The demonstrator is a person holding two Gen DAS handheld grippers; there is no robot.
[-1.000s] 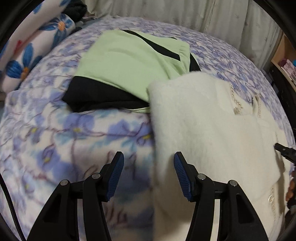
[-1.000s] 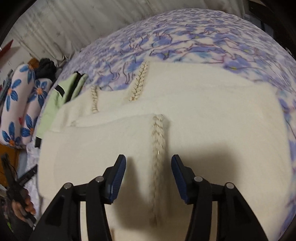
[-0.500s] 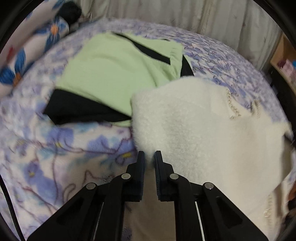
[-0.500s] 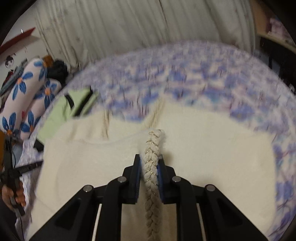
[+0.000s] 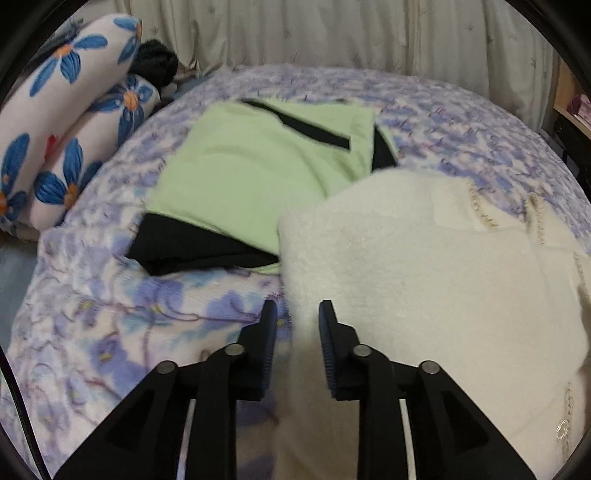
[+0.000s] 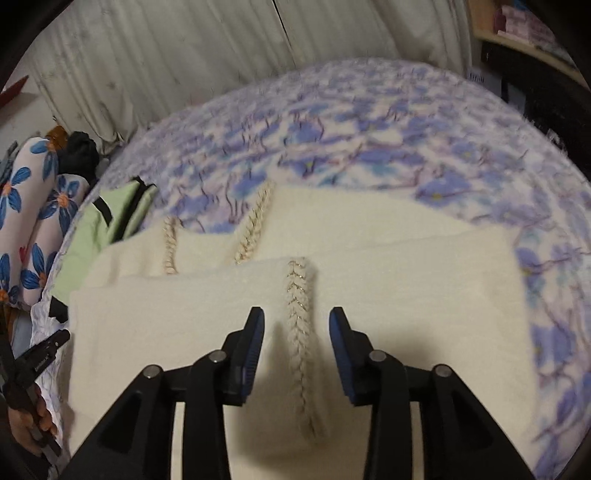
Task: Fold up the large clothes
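Observation:
A cream knitted sweater [image 5: 424, 280] lies folded on the floral bedspread [image 5: 110, 332], its left edge overlapping a green and black garment [image 5: 258, 166]. My left gripper [image 5: 297, 314] hovers over the sweater's left edge. Its jaws are opening, and the blurred edge of the fabric runs between them without both pads pressing on it. In the right wrist view the sweater [image 6: 406, 295] fills the middle, with a braided trim [image 6: 299, 314] running up between the fingers. My right gripper [image 6: 295, 317] is opening too, with a gap on each side of the braid.
Two flowered bolster pillows [image 5: 62, 122] and a black item [image 5: 155, 62] lie at the bed's far left. Pale curtains [image 5: 332, 33] hang behind the bed, and a shelf [image 6: 524, 26] stands at the right. A hand [image 6: 27, 424] shows at the right wrist view's lower left.
A second ago both grippers stood open. Half a second ago the left pinched the sweater's edge and the right pinched the braid. Both have now parted again and drawn back upward.

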